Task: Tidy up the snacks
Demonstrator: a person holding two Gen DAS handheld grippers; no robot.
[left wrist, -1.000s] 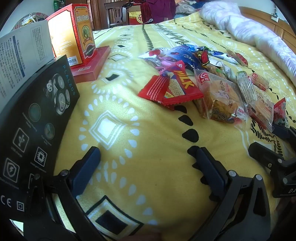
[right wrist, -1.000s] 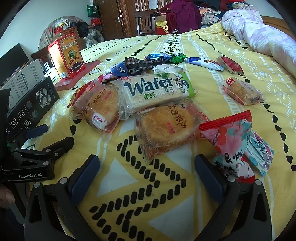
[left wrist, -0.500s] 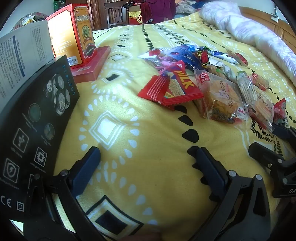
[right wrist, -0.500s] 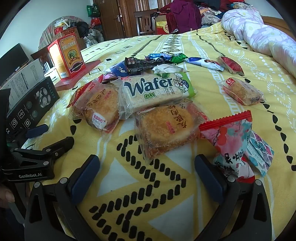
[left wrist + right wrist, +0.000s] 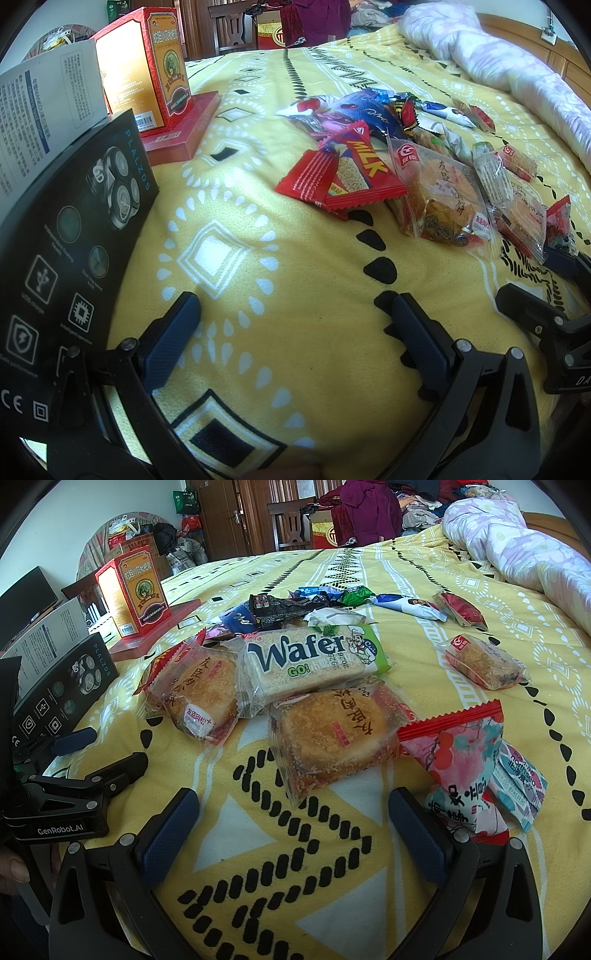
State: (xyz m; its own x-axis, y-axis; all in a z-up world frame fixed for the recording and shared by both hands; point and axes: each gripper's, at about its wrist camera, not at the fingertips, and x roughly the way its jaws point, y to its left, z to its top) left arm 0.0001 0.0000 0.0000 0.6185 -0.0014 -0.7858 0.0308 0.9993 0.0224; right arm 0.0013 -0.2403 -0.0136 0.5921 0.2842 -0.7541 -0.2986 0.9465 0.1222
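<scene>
Several wrapped snacks lie loose on a yellow patterned bedspread (image 5: 258, 258). In the right wrist view a Wafer pack (image 5: 314, 657) rests over two clear-wrapped cakes (image 5: 332, 734) (image 5: 203, 694); a third cake (image 5: 484, 661) and a pink packet (image 5: 458, 753) lie to the right. In the left wrist view a red MILK bar (image 5: 354, 170) and a cake (image 5: 443, 195) lie ahead. My left gripper (image 5: 291, 317) is open and empty over bare bedspread. My right gripper (image 5: 291, 812) is open and empty just short of the nearest cake.
A black shaver box (image 5: 62, 258) and a white box (image 5: 40, 110) stand at the left. A red-and-gold carton (image 5: 147, 66) stands on a flat red box (image 5: 184, 129). A rolled quilt (image 5: 517, 542) lies far right. Chairs and clothes are behind the bed.
</scene>
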